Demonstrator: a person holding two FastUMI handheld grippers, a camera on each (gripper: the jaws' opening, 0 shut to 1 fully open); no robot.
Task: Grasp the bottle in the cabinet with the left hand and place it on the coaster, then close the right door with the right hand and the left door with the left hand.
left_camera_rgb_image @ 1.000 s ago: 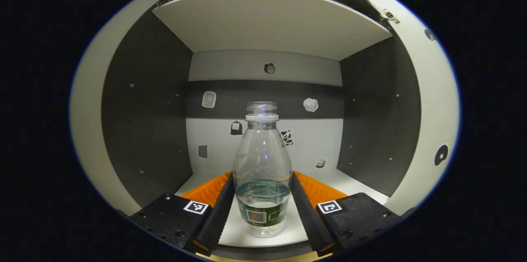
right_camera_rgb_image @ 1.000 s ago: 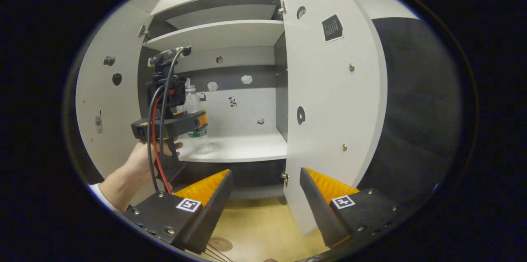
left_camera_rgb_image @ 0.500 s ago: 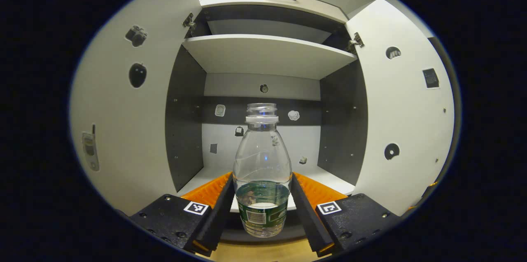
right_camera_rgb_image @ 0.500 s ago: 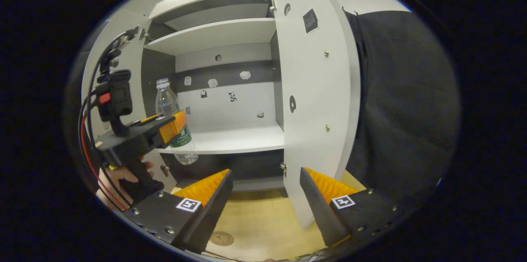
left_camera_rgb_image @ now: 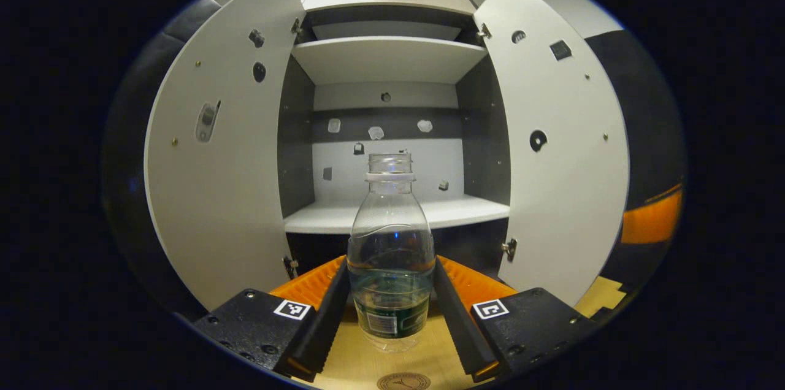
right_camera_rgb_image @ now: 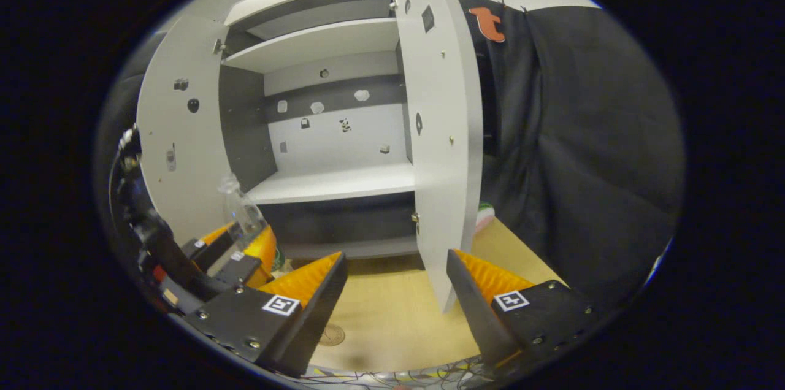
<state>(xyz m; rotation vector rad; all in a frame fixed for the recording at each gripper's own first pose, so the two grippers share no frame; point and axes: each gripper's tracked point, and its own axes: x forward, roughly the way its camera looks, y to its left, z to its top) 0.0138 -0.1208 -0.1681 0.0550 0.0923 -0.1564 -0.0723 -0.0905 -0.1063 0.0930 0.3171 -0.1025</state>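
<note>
The left tool (left_camera_rgb_image: 391, 292) is clamped on the bottle (left_camera_rgb_image: 390, 255) — both fingers press against its lower body at the label band, and the bottle stands upright between them, uncapped, with a little clear liquid in the base. In the left gripper view the bottle is out of the cabinet (left_camera_rgb_image: 386, 62) and hangs just above the wooden worktop (left_camera_rgb_image: 362, 365); the round coaster (left_camera_rgb_image: 403, 382) lies at 6 o'clock, just below the bottle's base. Beyond the bottle at 12 o'clock the cabinet stands with its lower shelf (left_camera_rgb_image: 454, 212) bare; the left door (left_camera_rgb_image: 221, 151) at 9 o'clock and the right door (left_camera_rgb_image: 561, 151) at 3 o'clock are both swung open. The right tool (right_camera_rgb_image: 395, 282) has its fingers spread wide with nothing between them. In the right gripper view the right door's edge (right_camera_rgb_image: 438, 132) rises at 12 o'clock, and the left tool with the bottle (right_camera_rgb_image: 242, 212) sits low at 9 o'clock.
</note>
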